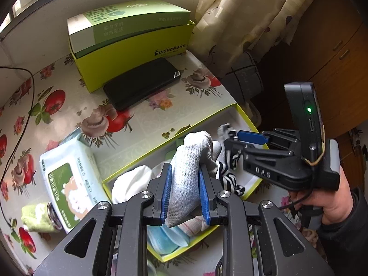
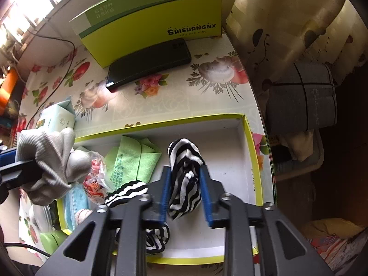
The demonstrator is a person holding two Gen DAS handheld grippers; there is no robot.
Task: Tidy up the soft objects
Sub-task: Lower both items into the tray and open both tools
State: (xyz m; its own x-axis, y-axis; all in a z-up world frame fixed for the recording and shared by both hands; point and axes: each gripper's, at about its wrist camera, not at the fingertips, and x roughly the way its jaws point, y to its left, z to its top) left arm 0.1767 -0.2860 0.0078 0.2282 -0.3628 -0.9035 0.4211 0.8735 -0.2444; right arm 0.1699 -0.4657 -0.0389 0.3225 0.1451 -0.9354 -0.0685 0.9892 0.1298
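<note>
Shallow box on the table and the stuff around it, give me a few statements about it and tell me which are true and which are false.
1. The left gripper is clamped on a grey sock. True.
2. The black phone lies inside the shallow box. False: it lies on the flowered tablecloth, in front of the tall green box.
3. A black-and-white striped sock is between the fingers of the right gripper. True.
4. The shallow box holds nothing but socks. False: a green cloth and a blue face mask also lie in it.
</note>
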